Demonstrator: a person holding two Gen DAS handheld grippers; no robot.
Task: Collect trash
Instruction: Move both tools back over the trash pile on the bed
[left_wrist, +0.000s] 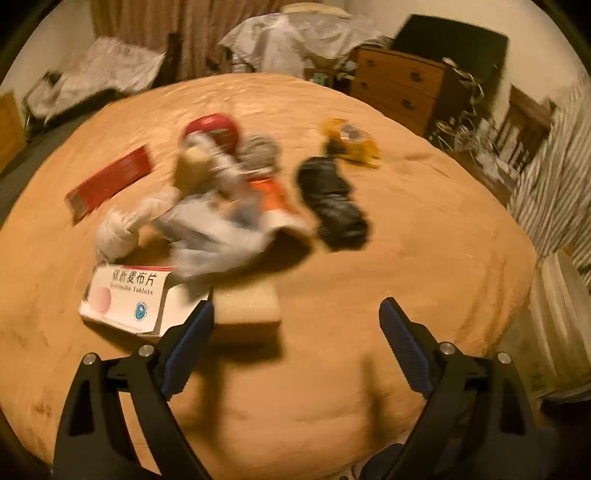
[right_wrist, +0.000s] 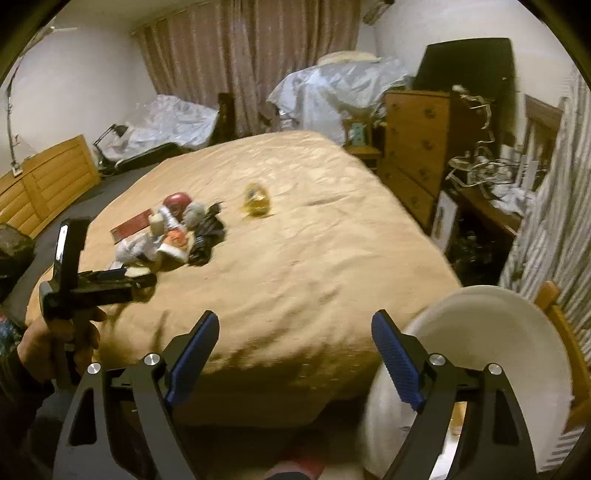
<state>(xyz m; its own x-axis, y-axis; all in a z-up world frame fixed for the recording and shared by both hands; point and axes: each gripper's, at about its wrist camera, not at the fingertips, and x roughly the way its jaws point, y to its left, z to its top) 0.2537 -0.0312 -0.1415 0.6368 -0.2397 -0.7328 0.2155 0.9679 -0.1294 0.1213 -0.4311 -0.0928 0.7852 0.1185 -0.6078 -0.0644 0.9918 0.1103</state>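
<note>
Bed: we see it filling the middle of the room, with the trash heap on its left part.
Heap: a tablet box lies nearest our left gripper, a flat booklet to its far left, a crumpled bag on the right edge.
Wrapper: apart, behind and right of the heap.
Dresser: right of the bed (beyond its far corner).
Bin: at the bed's near right corner, just beside our right gripper.
</note>
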